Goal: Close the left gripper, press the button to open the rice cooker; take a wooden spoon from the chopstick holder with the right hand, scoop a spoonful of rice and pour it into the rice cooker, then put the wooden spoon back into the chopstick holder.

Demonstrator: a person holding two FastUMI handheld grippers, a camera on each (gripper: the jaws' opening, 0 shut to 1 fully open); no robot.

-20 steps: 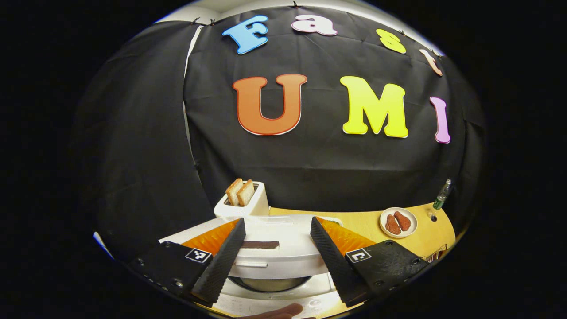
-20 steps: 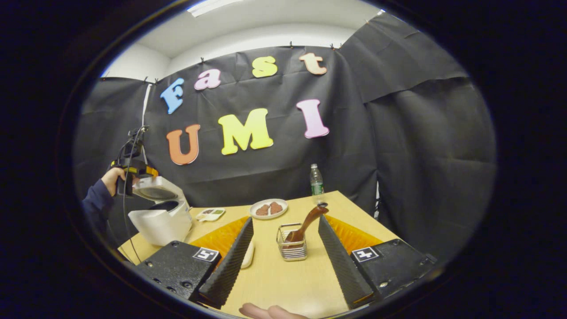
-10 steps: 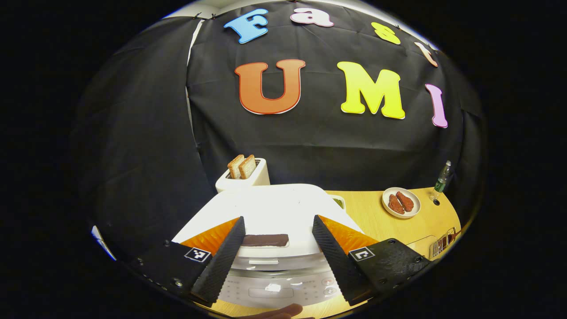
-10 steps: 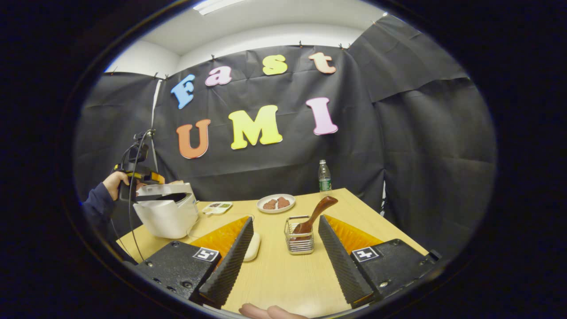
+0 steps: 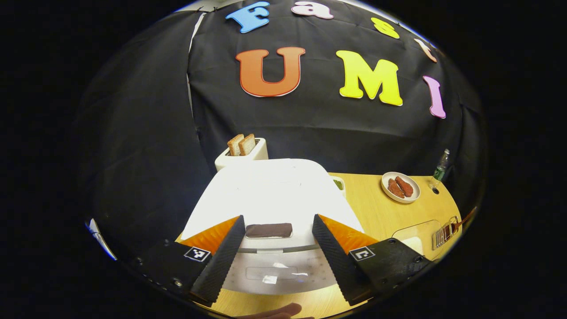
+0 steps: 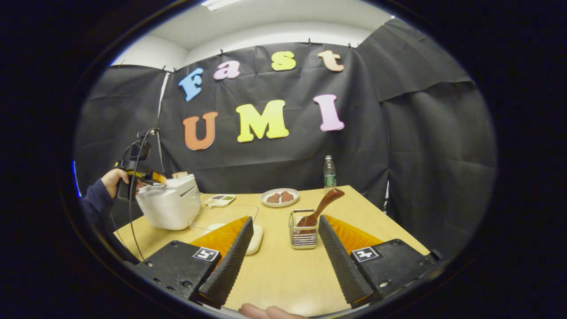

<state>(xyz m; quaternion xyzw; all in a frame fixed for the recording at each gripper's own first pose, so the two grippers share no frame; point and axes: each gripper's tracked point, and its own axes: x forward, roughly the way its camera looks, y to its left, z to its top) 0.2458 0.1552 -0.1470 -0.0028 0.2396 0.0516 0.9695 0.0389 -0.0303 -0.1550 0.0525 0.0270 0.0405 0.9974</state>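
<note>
So the rice cooker [image 5: 270,199] sits lid-down in the lower middle of the left gripper view, with the left hand-held gripper [image 5: 277,248] spread wide just in front of it. Pinch those fingers together first, then poke the dark button [image 5: 269,230] squarely. The right hand-held gripper [image 6: 283,257] is gaping and empty too; the wooden spoon [image 6: 320,207] leans in the chopstick holder [image 6: 304,230] on the counter [image 6: 279,274], center frame.

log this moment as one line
cooker: lid down | left gripper: open over lid | right gripper: open | spoon: in holder
</note>
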